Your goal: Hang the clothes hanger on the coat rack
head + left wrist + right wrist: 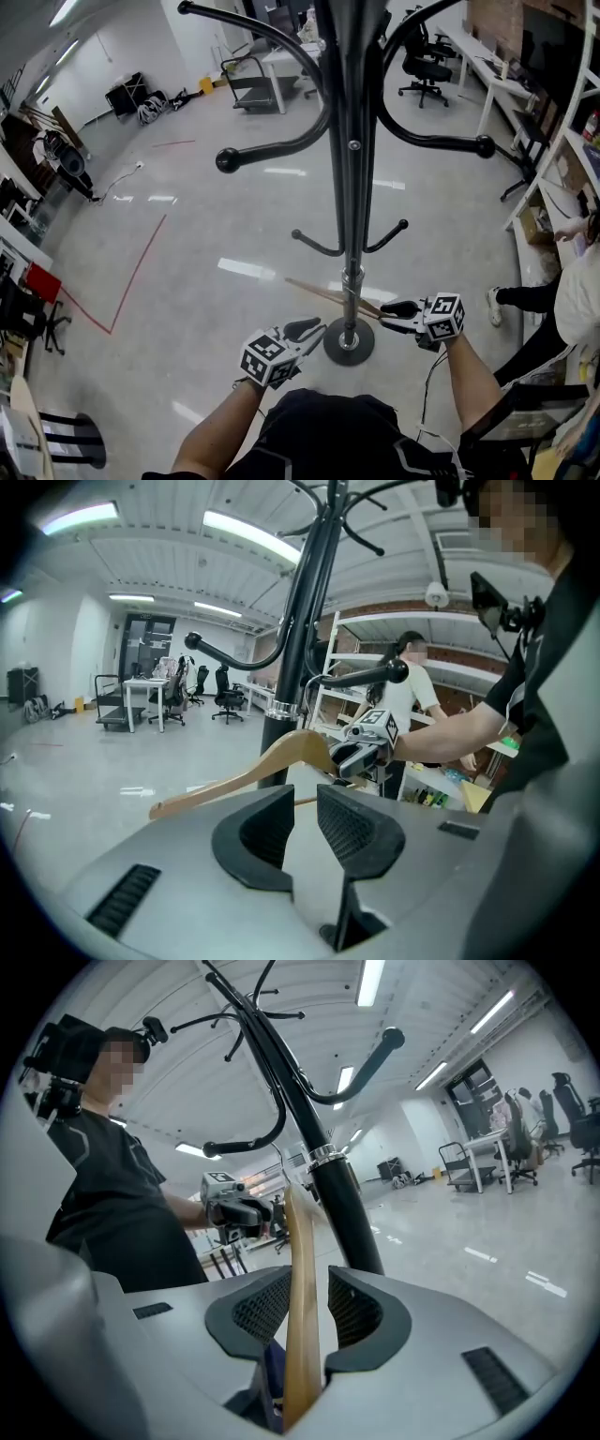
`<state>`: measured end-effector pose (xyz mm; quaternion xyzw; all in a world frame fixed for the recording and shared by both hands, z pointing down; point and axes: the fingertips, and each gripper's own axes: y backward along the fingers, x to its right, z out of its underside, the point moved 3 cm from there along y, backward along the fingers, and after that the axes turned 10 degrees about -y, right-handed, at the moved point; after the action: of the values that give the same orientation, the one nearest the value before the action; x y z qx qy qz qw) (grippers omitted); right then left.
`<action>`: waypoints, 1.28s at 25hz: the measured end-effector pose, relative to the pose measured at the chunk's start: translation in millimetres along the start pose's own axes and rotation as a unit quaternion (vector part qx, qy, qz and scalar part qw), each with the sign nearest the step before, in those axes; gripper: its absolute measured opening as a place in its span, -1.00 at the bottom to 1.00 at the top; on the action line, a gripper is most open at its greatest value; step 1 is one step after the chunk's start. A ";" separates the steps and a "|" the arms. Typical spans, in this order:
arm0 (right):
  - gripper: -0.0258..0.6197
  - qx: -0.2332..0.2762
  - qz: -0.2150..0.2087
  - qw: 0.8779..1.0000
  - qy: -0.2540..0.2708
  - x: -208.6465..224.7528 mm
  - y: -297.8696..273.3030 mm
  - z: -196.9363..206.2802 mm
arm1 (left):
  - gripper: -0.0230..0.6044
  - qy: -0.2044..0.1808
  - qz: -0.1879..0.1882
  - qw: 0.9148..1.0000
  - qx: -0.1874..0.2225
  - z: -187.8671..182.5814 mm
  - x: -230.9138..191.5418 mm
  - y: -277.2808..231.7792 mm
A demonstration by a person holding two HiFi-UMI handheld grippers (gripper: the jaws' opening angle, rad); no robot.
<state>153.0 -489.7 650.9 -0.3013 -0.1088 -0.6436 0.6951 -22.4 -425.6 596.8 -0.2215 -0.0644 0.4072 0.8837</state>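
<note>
1. Beside the pole of the coat rack [349, 141], the clothes hanger [323, 292] is sitting between the jaws of the right gripper [386, 317]. The jaws are standing apart with a gap showing, so they are not clamping it.
2. The left gripper [305, 829] is hovering just beside, jaws slightly parted and empty.
3. I'm not seeing the hanger's hook on any of the pegs [319, 248], so the hanging is looking unfinished.
4. The rack is standing on a glossy grey floor [187, 234]. Red tape [131, 272] is marking it, and office chairs [427, 66] and a cart [251, 92] are sitting toward its far edge.
</note>
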 end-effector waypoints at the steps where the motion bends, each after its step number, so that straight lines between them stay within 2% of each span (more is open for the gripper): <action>1: -0.59 -0.001 0.011 1.000 0.002 0.4 2.5 -0.4 | -0.69 0.002 0.001 1.000 0.000 -1.6 0.4 1.6; 10: -0.48 -0.025 0.116 0.993 0.015 -7.8 31.7 -6.1 | -0.69 0.019 0.022 1.000 0.009 -15.3 1.9 17.7; 18: -0.43 -0.042 0.179 0.982 0.037 -16.2 44.5 -14.1 | -0.69 0.026 0.019 0.999 0.037 -24.6 -13.1 35.4; 24: -0.43 -0.025 0.185 0.982 0.034 -12.9 48.1 -27.7 | -0.69 0.021 0.020 0.998 0.048 -27.7 -15.8 43.3; 32: -0.43 0.026 0.190 0.981 0.044 -44.5 34.2 -49.7 | -0.69 0.026 0.010 0.998 0.059 -27.6 -26.4 54.9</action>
<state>167.5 -481.0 577.8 -0.2694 -0.0353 -0.5098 0.8162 -69.7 -423.4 549.5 -0.1807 -0.0149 0.4131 0.8925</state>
